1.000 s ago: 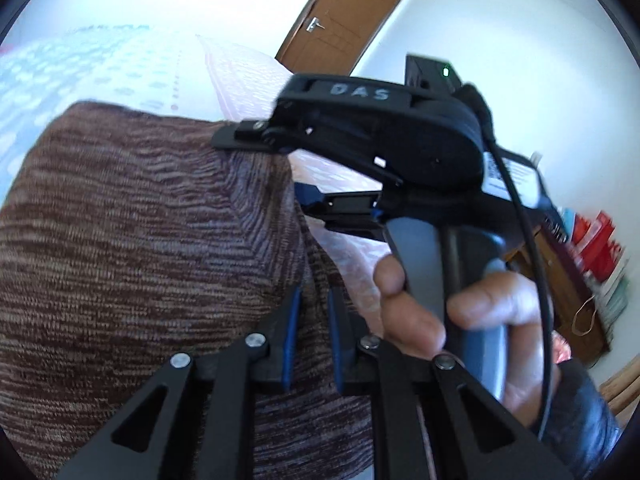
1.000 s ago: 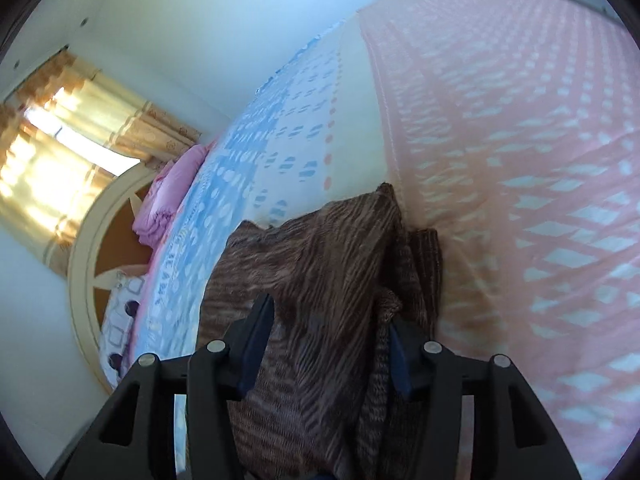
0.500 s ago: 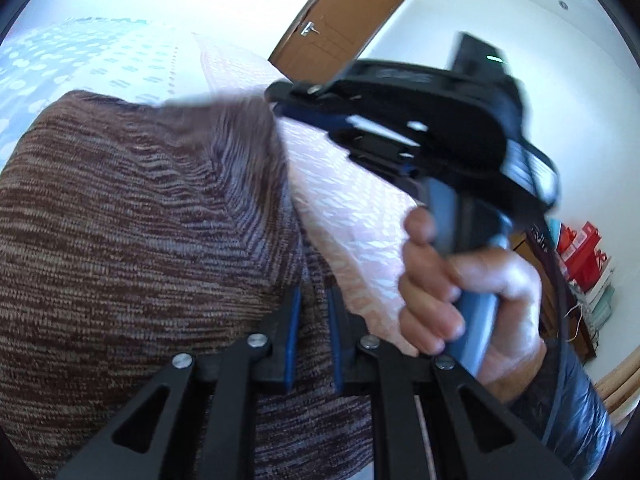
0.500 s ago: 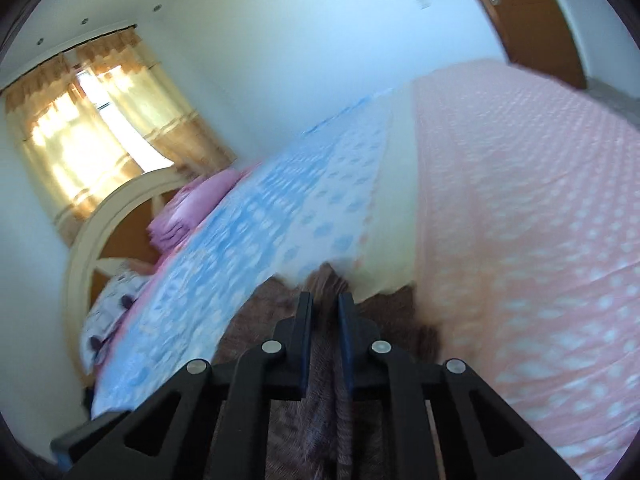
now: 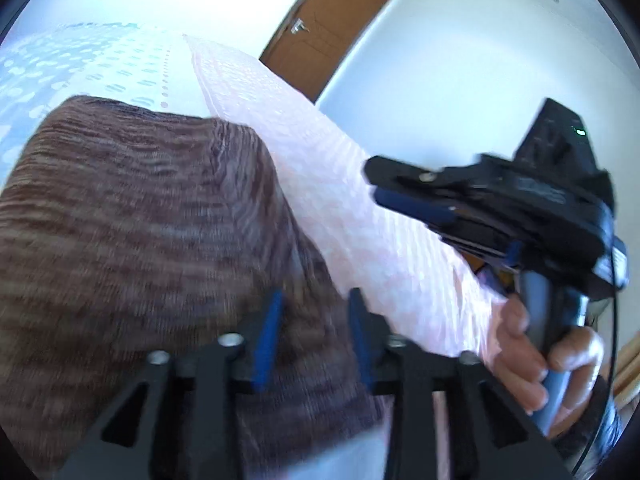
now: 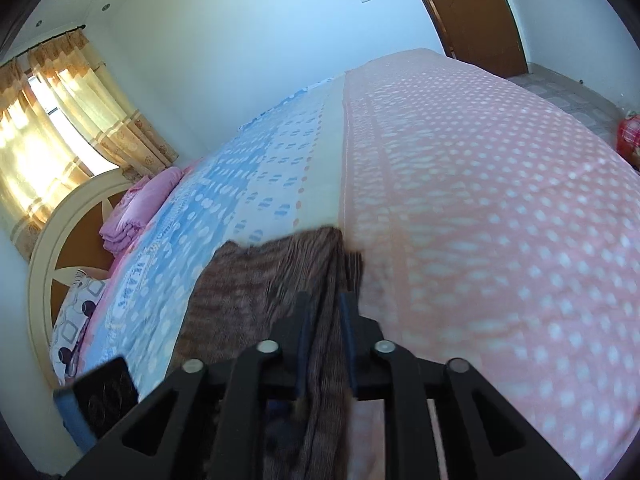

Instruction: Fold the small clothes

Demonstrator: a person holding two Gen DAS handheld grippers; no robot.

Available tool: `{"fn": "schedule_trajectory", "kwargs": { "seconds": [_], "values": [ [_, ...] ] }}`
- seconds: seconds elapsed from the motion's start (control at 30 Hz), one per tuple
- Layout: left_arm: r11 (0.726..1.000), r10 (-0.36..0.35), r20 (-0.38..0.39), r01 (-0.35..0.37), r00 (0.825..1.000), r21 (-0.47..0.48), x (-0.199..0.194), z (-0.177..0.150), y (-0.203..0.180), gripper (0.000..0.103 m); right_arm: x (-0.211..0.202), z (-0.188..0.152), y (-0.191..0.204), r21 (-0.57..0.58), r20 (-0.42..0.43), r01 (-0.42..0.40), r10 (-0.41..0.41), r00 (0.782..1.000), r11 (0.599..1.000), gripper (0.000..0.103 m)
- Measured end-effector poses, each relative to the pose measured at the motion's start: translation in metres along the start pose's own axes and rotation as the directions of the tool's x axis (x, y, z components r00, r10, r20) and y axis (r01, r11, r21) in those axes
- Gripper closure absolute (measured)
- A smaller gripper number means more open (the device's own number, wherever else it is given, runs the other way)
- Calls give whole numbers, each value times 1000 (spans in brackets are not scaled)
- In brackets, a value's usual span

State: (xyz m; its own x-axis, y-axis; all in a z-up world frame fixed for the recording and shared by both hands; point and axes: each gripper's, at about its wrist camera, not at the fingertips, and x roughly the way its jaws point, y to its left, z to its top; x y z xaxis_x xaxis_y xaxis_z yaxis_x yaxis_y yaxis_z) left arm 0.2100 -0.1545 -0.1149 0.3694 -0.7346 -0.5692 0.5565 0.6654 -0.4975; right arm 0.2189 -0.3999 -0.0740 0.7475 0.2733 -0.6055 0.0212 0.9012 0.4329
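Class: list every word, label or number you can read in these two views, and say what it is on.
None can be read.
Raised lettering on the black right gripper: blurred.
White sticker on that gripper: too small.
Lettering on the blue patterned bedsheet: blurred.

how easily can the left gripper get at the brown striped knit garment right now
Probably easily, yes. The left gripper is open and its blue pads stand on either side of the near edge of the brown striped knit garment. Nothing lies between them and the cloth.
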Motion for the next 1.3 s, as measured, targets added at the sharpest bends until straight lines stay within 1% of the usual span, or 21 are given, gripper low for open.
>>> {"fn": "schedule_trajectory", "kwargs": {
  "seconds": [0.03,0.07,0.1,0.13,0.2,0.27,0.4,0.43,0.53,0.57,0.6,0.63,0.67,0.7,0.9,1.0,1.07,1.1,1.17,1.23,1.3],
  "values": [
    [999,16,-17,-16,1000,30,-13,-10,-5,57,-10,-11,2,8,8,-4,4,1000,1000,52],
    [999,25,-20,-24,999,47,-21,-20,-8,54,-19,-21,3,12,17,-7,6,1000,1000,50],
    [998,35,-20,-33,999,56,-33,-30,-11,47,-23,-29,5,11,18,-7,7,1000,1000,50],
    [997,47,-19,-46,999,55,-45,-37,-9,45,-29,-39,8,9,20,-8,8,1000,1000,50],
    [998,62,-3,-61,998,32,-72,-50,0,44,-32,-55,14,5,9,-12,12,1000,1000,50],
    [994,107,19,-107,994,0,-96,-55,18,44,-28,-67,21,-8,-17,-18,18,1000,1000,50],
    [981,182,56,-177,982,-79,-131,-61,42,44,-15,-88,40,-74,-64,26,-31,997,997,50],
    [977,197,65,-190,978,-100,-138,-61,47,44,-10,-92,45,-101,-82,43,-51,995,994,50],
    [953,294,114,-282,949,-107,-159,-57,54,44,9,-107,55,-178,-135,189,-214,967,966,50],
    [947,316,120,-306,941,-96,-160,-55,56,44,11,-109,56,-181,-135,194,-220,966,964,50],
    [934,357,126,-350,926,-75,-162,-52,54,44,12,-111,57,-181,-122,207,-230,965,962,50],
    [924,383,127,-378,915,-62,-156,-47,56,44,12,-112,58,-180,-114,216,-238,965,960,54],
    [908,418,135,-416,899,-41,-157,-44,54,44,12,-113,59,-183,-111,220,-243,964,958,81],
    [904,426,140,-426,894,-31,-158,-39,58,44,14,-112,59,-187,-126,220,-245,961,957,94],
    [922,385,151,-385,910,-31,-167,-25,62,44,-10,-106,57,-205,-82,223,-244,966,953,96],
    [925,378,134,-380,916,-11,-151,-12,63,44,-15,-103,50,-217,-80,244,-266,961,945,99],
    [923,380,123,-384,917,10,-139,-6,58,44,-9,-109,40,-226,-102,278,-307,946,933,99],
    [923,380,117,-384,918,18,-136,-5,55,44,-8,-112,35,-218,-102,269,-297,950,938,99],
    [914,399,87,-404,913,40,-114,-1,51,44,-9,-112,30,-185,-94,252,-272,958,950,99],
    [896,439,46,-441,897,48,-90,1,51,44,-9,-112,30,-185,-87,263,-282,955,947,99],
    [891,452,2,-452,892,39,-72,1,54,44,-7,-114,33,-201,-80,276,-296,952,940,99]
  ]
}}
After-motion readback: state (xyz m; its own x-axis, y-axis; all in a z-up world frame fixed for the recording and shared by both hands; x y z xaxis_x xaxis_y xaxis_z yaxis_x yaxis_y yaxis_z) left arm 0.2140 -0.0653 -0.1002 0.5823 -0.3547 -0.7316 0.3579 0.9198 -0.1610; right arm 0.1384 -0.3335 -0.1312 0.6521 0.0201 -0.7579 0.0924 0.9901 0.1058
